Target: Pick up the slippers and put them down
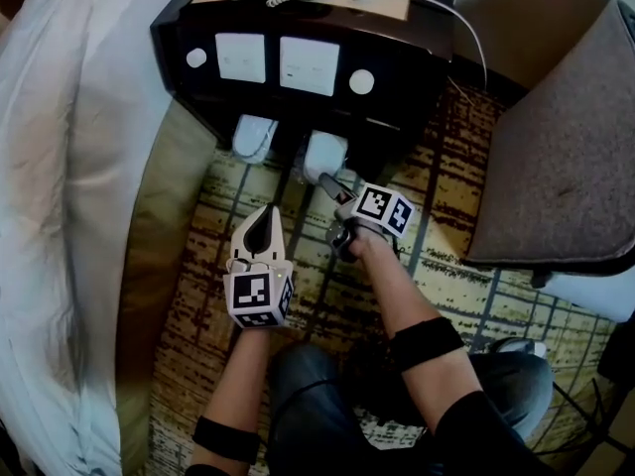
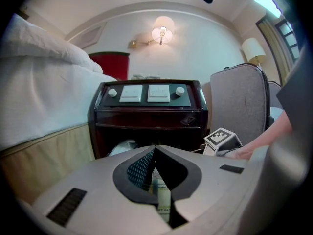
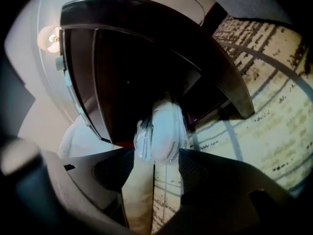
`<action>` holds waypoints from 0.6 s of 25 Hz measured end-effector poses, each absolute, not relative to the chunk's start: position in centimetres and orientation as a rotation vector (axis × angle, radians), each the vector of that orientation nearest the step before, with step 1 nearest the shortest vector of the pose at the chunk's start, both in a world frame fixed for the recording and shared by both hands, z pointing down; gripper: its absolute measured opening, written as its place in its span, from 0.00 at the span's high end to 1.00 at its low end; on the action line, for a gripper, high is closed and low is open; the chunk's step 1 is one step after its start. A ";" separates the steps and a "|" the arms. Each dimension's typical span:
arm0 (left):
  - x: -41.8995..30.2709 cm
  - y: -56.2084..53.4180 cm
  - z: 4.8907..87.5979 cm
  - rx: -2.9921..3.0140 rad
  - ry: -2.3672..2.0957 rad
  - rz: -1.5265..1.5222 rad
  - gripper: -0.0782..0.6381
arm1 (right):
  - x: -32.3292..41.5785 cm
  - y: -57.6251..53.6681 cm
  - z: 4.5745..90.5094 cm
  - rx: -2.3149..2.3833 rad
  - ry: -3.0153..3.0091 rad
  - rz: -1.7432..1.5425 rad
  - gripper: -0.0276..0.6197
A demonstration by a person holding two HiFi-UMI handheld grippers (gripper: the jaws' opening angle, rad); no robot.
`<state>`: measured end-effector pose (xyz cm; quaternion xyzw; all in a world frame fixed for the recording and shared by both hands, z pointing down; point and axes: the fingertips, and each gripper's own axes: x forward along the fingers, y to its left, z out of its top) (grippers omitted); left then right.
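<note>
Left gripper (image 1: 262, 216): jaws pressed together, empty. Right gripper (image 1: 330, 184): jaws spread around the near end of the wrapped slipper (image 1: 323, 155), which lies at the nightstand (image 1: 417, 77) foot beside the second slipper (image 1: 252, 137). Likely failure: slick wrap slides from a shallow tip grip.

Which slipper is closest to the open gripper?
The right-hand slipper, just ahead of the right gripper; the other slipper lies farther left, nearer the bed.

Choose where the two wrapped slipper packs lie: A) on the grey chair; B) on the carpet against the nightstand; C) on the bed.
B: the left slipper pack and the right slipper pack lie on the carpet against the nightstand.
</note>
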<state>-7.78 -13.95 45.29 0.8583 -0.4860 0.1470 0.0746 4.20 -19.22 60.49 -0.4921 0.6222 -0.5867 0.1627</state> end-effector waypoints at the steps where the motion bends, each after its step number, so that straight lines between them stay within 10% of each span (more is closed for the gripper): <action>1: -7.5 -14.1 45.5 2.577 -1.446 0.442 0.89 | 4.3 -19.4 61.2 -1.398 1.724 -1.691 0.48; 15: -7.4 -16.1 48.1 2.555 -1.422 0.475 0.89 | 5.2 -20.0 64.9 -1.392 1.588 -1.743 0.47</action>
